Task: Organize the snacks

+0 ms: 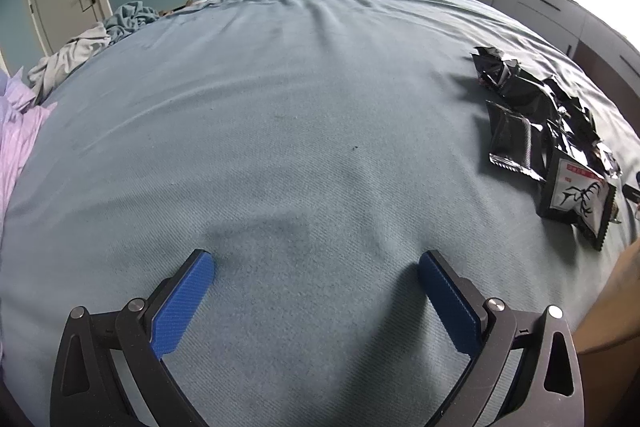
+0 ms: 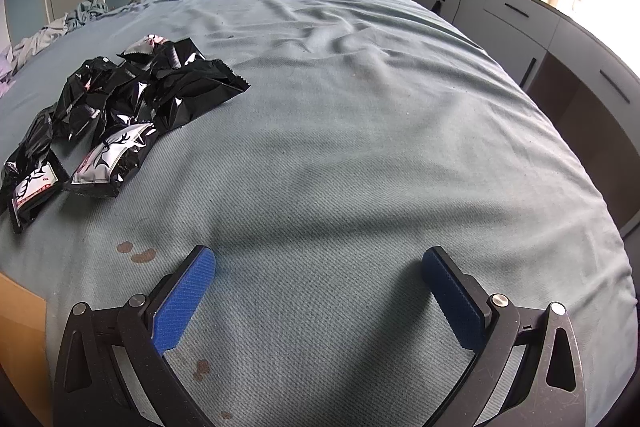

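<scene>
1. Right wrist view has the best look at the snack packets (image 2: pixel 116 107): a loose heap of small black foil packs on the blue-grey bed sheet (image 2: pixel 340 147), off to the left of the right tongs (image 2: pixel 319 261). In the left wrist view the same pile (image 1: pixel 548 139) sits at the right edge, so it's between the two tools.
2. Step-wise, I'd say nothing's been picked yet. Both tongs hover over bare sheet, well apart from the pile.
3. Left tongs (image 1: pixel 316 263) are spread wide with nothing in them, and same for the right ones.
4. Next move probably means swinging one tool over to an outer packet, like the one with the white deer-antler label (image 2: pixel 110 157), and pinching a crimped edge.
5. The packs look crinkly, shiny and puffy, some overlapping, so they could slip or drag a neighbour along.
6. Further out: a wooden corner (image 2: pixel 20 339) near the pile, crumpled clothes (image 1: pixel 72 55) at the bed's far left, white cabinets (image 2: pixel 520 27) under the window.
</scene>
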### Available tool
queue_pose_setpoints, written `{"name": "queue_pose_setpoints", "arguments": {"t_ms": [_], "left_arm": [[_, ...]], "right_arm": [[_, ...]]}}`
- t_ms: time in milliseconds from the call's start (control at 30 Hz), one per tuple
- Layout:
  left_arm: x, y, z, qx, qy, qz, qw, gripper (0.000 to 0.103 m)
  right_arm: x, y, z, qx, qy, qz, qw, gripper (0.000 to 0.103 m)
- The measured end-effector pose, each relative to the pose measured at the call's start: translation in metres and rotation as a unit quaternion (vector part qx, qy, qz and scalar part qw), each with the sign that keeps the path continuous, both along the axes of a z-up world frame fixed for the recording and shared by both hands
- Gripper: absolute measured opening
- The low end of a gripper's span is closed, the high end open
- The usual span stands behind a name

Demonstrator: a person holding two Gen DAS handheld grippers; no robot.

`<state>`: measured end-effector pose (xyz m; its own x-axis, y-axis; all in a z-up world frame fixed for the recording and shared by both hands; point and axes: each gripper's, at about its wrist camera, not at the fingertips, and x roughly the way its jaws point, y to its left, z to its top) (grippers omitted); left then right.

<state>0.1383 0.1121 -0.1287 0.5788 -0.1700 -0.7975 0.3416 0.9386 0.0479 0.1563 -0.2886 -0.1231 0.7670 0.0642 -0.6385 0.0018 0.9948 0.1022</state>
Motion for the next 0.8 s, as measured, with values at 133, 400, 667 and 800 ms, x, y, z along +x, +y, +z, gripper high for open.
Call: {"name": "queue_pose_setpoints", "arguments": {"t_ms": [133, 400, 667, 800], "left_arm": [[0.01, -0.007, 0.005, 0.003, 0.034, 0.005, 0.9994, 0.103], [0.01, -0.025, 0.022, 0.064, 0.098, 0.053, 0.9917, 0.102], [-0.061, -0.075, 0.124, 0.07, -0.025, 0.032, 0.9967, 0.103], [-0.112, -0.096, 0.15, 0.104, -0.068, 0.022, 0.992, 0.103]], "right_arm": [[0.014, -0.001, 0.011, -0.011, 0.046, 0.044, 0.998, 0.103], [-0.024, 0.02, 0.088, 0.012, 0.046, 0.084, 0.995, 0.103], [-0.115, 0.035, 0.126, 0.025, -0.04, -0.009, 0.999, 0.103], [-0.133, 0.051, 0.135, -0.018, -0.052, -0.03, 0.998, 0.103]]}}
